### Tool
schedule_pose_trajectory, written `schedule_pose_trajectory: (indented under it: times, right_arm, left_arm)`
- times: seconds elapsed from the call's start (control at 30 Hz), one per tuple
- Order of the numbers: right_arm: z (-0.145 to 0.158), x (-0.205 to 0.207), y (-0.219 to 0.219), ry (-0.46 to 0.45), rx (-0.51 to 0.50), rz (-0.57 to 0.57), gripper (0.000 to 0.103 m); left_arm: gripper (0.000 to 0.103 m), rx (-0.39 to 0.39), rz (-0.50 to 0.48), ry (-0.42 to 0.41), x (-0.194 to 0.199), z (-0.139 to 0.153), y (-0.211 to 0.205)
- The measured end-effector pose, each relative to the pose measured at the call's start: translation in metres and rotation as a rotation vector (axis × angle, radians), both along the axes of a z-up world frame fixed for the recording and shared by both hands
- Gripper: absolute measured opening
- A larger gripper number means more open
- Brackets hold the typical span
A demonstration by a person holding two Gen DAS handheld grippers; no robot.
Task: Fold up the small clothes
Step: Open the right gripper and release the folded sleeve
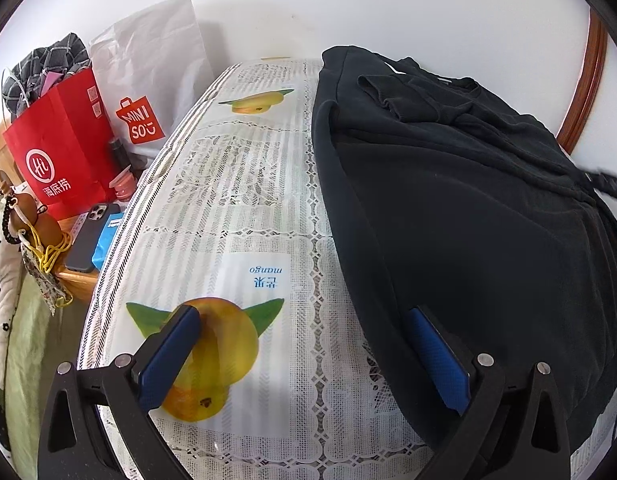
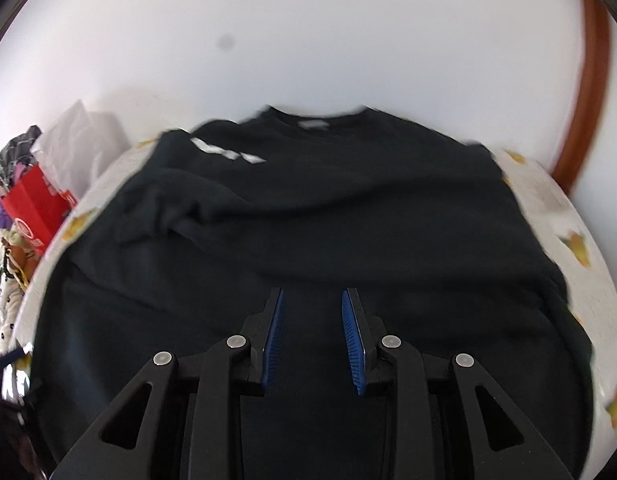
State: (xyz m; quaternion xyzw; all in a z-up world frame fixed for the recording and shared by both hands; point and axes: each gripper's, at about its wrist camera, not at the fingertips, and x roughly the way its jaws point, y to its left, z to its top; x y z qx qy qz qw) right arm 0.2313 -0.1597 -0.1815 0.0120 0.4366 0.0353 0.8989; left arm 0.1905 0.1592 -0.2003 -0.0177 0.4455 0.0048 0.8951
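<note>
A black sweatshirt (image 2: 348,220) lies spread on a table under a lace cloth with mango prints (image 1: 236,200). Its collar with a grey label (image 2: 313,124) points at the wall, and one sleeve (image 1: 412,100) is folded across the chest. In the left wrist view the garment (image 1: 468,220) covers the table's right half. My left gripper (image 1: 302,314) stands wide open, one finger (image 1: 168,356) over a mango print and the other (image 1: 436,360) at the garment's near left edge, with nothing between them. My right gripper (image 2: 313,294) hovers over the garment's lower middle, its pads a narrow gap apart and nothing pinched; that view is motion-blurred.
Left of the table stand a red paper bag (image 1: 64,148) and a white shopping bag (image 1: 148,80). A phone (image 1: 90,240) and a blue packet (image 1: 106,236) lie on a low wooden stand. A white wall is behind, with a curved brown wooden frame (image 1: 584,88) at the right.
</note>
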Motion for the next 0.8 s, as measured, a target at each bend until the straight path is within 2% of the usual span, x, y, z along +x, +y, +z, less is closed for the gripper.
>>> schedule_pose_trajectory:
  times: [0.17,0.23,0.37,0.47,0.53,0.67,0.8]
  right_arm:
    - [-0.009,-0.056,-0.071,0.029,-0.088,-0.113,0.030]
    - [-0.013,-0.077,-0.097,0.036,-0.131,-0.169,0.033]
    - [-0.022,-0.110,-0.145,0.027,-0.068,-0.275,0.040]
    - [-0.033,-0.124,-0.158,0.046,-0.022,-0.272,0.040]
    - [-0.039,-0.131,-0.156,0.019,-0.045,-0.262,0.041]
    - [-0.041,-0.127,-0.148,0.028,-0.079,-0.263,0.043]
    - [-0.043,-0.126,-0.149,0.030,-0.069,-0.277,0.046]
  left_arm:
    - [0.103,0.008,0.002,0.002,0.000,0.000,-0.001]
    - [0.103,0.012,0.002,0.002,0.000,0.000,-0.001]
    - [0.103,0.020,0.007,0.001,0.000,0.000,-0.003]
    - [0.103,0.022,0.007,0.001,0.000,0.000,-0.003]
    - [0.103,0.022,0.007,0.001,0.000,0.000,-0.003]
    - [0.103,0.022,0.007,0.001,0.000,0.000,-0.003]
    - [0.103,0.023,0.007,0.001,0.000,0.000,-0.003]
